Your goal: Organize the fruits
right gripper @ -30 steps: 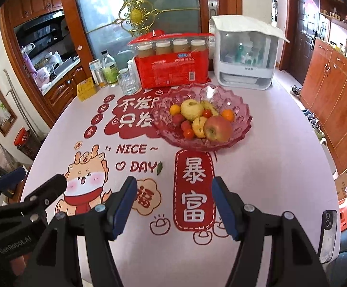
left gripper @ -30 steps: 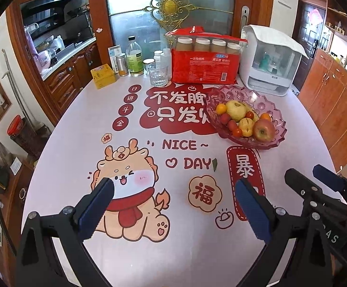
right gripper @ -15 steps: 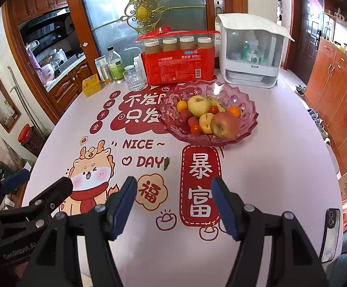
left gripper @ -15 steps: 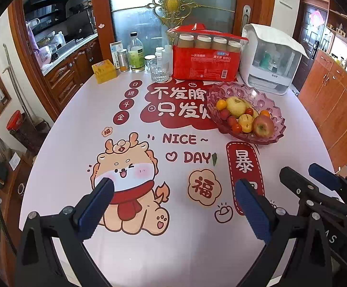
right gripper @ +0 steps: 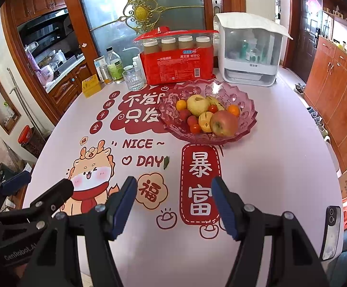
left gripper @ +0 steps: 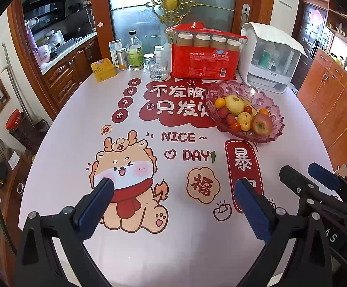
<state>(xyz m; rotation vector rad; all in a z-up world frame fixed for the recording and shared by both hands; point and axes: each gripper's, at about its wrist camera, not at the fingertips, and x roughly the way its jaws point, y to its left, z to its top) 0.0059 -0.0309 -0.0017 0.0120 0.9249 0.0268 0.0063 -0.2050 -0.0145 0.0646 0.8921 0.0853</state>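
A pink glass fruit bowl [left gripper: 268,98] [right gripper: 242,95] stands right of the table's middle. It holds a red apple [left gripper: 261,124] [right gripper: 223,122], a yellow-green pear [left gripper: 235,104] [right gripper: 197,104], small oranges, tomatoes and other small fruits. My left gripper [left gripper: 173,191] is open and empty above the near table, left of the bowl. My right gripper [right gripper: 172,186] is open and empty, in front of the bowl and well short of it. Each gripper shows at the edge of the other's view.
At the back stand a red pack of paper cups [left gripper: 203,57], a white covered rack [left gripper: 269,57], a drinking glass [left gripper: 158,68], bottles [left gripper: 134,52] and a yellow box [left gripper: 103,69]. A phone [right gripper: 331,232] lies at the table's near right edge. A small leaf [right gripper: 166,162] lies mid-table.
Both grippers have drawn back and risen slightly, so the bowl sits a little farther away. Both stay open and empty. The fruits have not moved.
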